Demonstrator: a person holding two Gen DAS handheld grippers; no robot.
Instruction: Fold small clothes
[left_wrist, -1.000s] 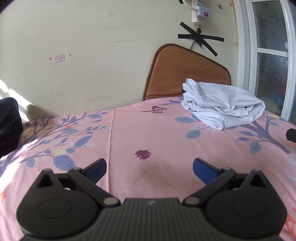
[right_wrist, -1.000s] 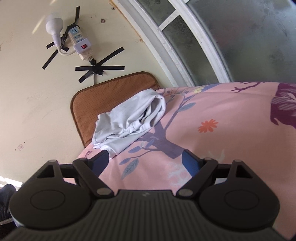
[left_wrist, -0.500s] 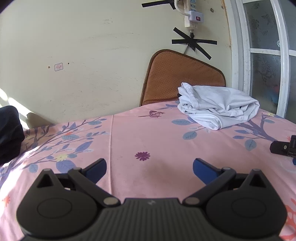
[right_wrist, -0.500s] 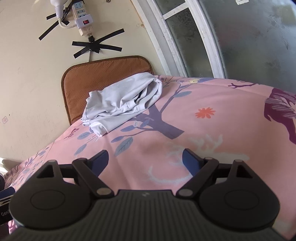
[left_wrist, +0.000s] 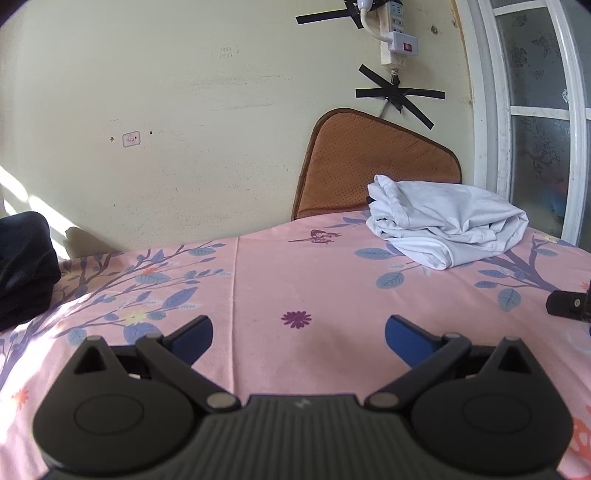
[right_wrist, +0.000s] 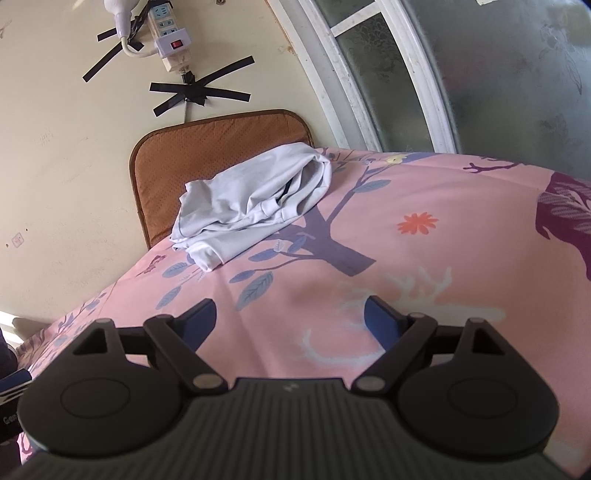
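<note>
Bundled white garment (left_wrist: 447, 229) beside the brown cushion (left_wrist: 369, 170); left gripper (left_wrist: 299, 332) and right gripper (right_wrist: 290, 317), jaws spread and empty, face it, presumably poised to grasp

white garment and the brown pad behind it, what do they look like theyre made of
White garment: looks like a thin, soft knit, maybe cotton jersey; matte, with loose crumpled folds and stitched hems. Brown pad: seems a padded mesh or perforated fabric, given the regular dot pattern, with darker bound edging; the exact fibre cannot be told. It leans upright against the wall.
</note>
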